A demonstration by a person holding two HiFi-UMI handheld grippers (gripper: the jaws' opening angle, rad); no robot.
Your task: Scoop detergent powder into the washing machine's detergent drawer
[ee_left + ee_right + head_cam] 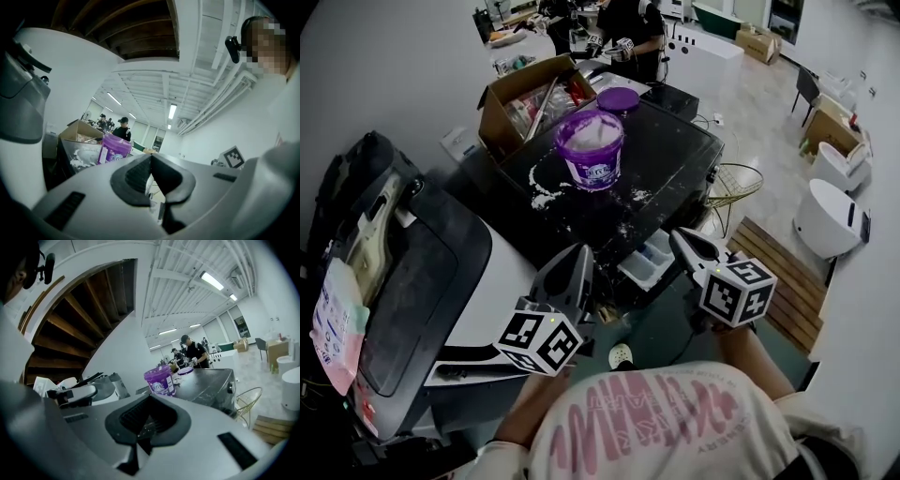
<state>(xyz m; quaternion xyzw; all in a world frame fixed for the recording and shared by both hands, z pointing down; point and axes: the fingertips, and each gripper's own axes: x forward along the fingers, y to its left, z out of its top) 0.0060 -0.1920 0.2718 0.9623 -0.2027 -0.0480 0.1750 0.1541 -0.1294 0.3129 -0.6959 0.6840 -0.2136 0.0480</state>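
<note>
Powder (592, 134), white and lumpy, fills the round purple plastic tub (592, 159) in the upper middle of the head view. The flat purple lid (619, 97) lies just behind it. The tub stands on the shiny black washing machine top (675, 178), with spilled white crumbs (546, 194) beside it. The white detergent drawer (645, 260) sticks out, open, in the middle. At the bottom, the left gripper (577, 253) and right gripper (681, 236) have their jaws pressed together, holding nothing. A brown cardboard box (511, 103) sits upper left; the pale floor (759, 103) is at the right.
</note>
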